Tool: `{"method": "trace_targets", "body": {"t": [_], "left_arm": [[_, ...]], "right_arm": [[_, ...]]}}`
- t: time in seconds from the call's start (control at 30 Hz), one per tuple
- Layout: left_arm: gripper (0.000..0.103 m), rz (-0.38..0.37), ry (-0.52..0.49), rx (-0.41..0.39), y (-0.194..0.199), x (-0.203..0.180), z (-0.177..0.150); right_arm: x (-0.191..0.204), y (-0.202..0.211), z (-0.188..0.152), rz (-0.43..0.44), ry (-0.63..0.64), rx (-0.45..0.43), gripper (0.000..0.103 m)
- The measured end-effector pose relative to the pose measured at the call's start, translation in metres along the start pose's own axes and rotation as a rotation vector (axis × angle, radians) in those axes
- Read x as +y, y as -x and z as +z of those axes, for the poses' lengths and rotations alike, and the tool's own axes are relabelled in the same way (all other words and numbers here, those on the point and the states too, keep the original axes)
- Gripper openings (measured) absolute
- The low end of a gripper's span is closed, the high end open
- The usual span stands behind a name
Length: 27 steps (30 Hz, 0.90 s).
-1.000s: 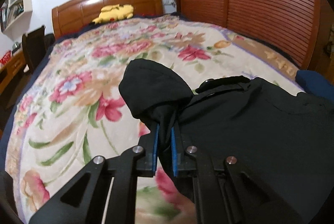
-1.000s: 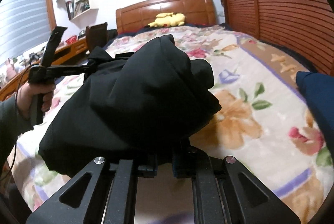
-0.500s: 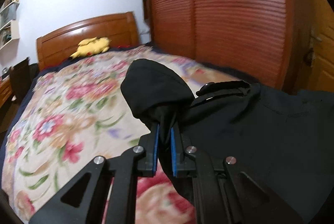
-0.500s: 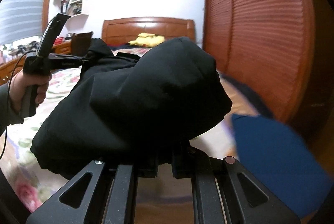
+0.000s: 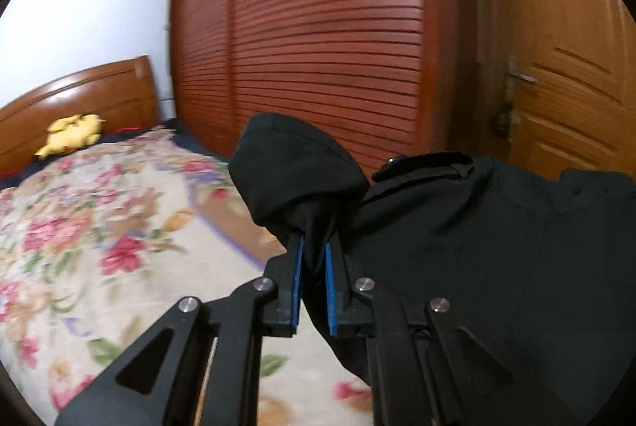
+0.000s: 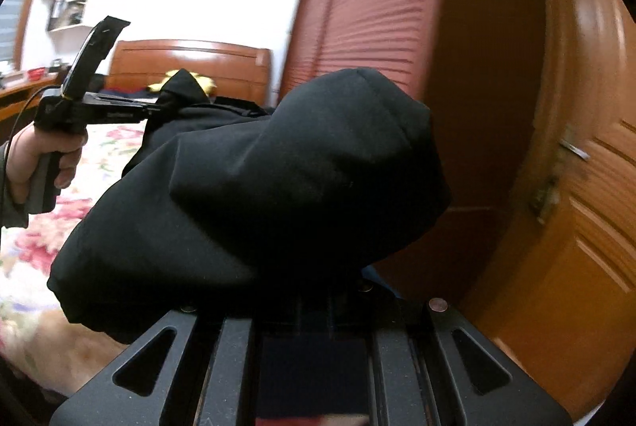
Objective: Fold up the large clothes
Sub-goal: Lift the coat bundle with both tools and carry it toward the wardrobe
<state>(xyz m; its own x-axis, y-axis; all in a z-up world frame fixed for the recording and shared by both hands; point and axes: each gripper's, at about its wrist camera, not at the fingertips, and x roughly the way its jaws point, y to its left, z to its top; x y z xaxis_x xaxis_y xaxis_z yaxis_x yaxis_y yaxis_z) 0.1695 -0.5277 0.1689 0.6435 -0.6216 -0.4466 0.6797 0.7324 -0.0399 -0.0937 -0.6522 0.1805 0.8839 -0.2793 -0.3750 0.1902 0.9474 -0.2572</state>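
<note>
A large black garment [image 5: 477, 247] hangs in the air between my two grippers, above the flowered bed. My left gripper [image 5: 314, 259] is shut on a bunched corner of it, cloth pinched between the blue pads [image 5: 329, 291]. My right gripper [image 6: 314, 303] is shut on the other end of the black garment [image 6: 278, 187], which drapes over and hides its fingertips. In the right wrist view the left gripper [image 6: 157, 108] shows at the far left, held in a hand, clamped on the cloth.
The bed with its flowered cover [image 5: 99, 247] lies below and to the left. A wooden headboard [image 5: 79, 96] and a yellow plush toy [image 5: 71, 134] are at its far end. A slatted wardrobe [image 5: 318, 40] and a wooden door [image 5: 564, 88] stand to the right.
Both grippers have lifted and swung right with the garment, away from the bed and toward the wardrobe and door. Both grips have held.
</note>
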Motion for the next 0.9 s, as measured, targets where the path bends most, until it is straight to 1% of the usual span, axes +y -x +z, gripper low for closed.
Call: {"method": "trace_targets", "body": {"t": [0.07, 0.17, 0.23, 0.33, 0.37, 0.4, 0.43, 0.47, 0.5, 0.53, 0.57, 0.6, 0.63, 0.73, 0.8, 0.87, 0.9], "left_arm": [[0.007, -0.020, -0.012, 0.024, -0.022, -0.025, 0.000], [0.007, -0.039, -0.025, 0.084, -0.054, -0.045, -0.009], [0.008, -0.031, -0.045, 0.122, -0.068, -0.055, -0.023], [0.010, 0.003, -0.080, 0.158, -0.078, -0.060, -0.031], [0.011, -0.003, -0.075, 0.172, -0.077, -0.058, -0.030], [0.012, -0.010, -0.068, 0.180, -0.077, -0.057, -0.028], [0.015, -0.017, -0.067, 0.180, -0.074, -0.055, -0.025], [0.017, -0.025, -0.073, 0.175, -0.070, -0.054, -0.024], [0.022, -0.031, -0.080, 0.168, -0.065, -0.052, -0.024], [0.024, -0.034, -0.084, 0.159, -0.058, -0.051, -0.022], [0.025, -0.041, -0.085, 0.156, -0.053, -0.049, -0.021], [0.028, -0.055, -0.088, 0.157, -0.046, -0.048, -0.021], [0.033, -0.060, -0.094, 0.158, -0.042, -0.044, -0.022], [0.036, -0.078, -0.122, 0.149, -0.020, -0.042, -0.028], [0.039, -0.091, -0.129, 0.152, -0.011, -0.039, -0.033], [0.043, -0.103, -0.127, 0.155, 0.001, -0.037, -0.041], [0.047, -0.107, -0.123, 0.155, 0.006, -0.036, -0.045]], "right_arm": [[-0.016, -0.004, -0.012, -0.021, -0.013, 0.027, 0.006], [-0.032, -0.019, -0.038, -0.027, -0.040, 0.107, 0.006], [-0.034, -0.034, -0.058, -0.024, -0.050, 0.161, 0.006], [-0.042, -0.041, -0.073, -0.017, -0.098, 0.189, 0.008], [-0.047, -0.038, -0.078, -0.012, -0.125, 0.190, 0.011], [-0.049, -0.034, -0.080, -0.019, -0.141, 0.194, 0.017], [-0.055, -0.028, -0.081, -0.034, -0.141, 0.194, 0.020], [-0.056, -0.021, -0.081, -0.048, -0.138, 0.191, 0.029], [-0.058, -0.011, -0.082, -0.055, -0.140, 0.184, 0.040], [-0.060, -0.004, -0.079, -0.064, -0.142, 0.172, 0.045], [-0.072, 0.006, -0.077, -0.078, -0.148, 0.152, 0.051], [-0.075, 0.016, -0.072, -0.091, -0.154, 0.130, 0.052], [-0.075, 0.024, -0.065, -0.103, -0.156, 0.111, 0.052], [-0.072, 0.044, -0.041, -0.114, -0.155, 0.036, 0.053], [-0.062, 0.047, -0.025, -0.110, -0.140, 0.011, 0.054], [-0.042, 0.046, -0.008, -0.089, -0.122, -0.017, 0.054], [-0.037, 0.042, -0.001, -0.075, -0.122, -0.026, 0.054]]}}
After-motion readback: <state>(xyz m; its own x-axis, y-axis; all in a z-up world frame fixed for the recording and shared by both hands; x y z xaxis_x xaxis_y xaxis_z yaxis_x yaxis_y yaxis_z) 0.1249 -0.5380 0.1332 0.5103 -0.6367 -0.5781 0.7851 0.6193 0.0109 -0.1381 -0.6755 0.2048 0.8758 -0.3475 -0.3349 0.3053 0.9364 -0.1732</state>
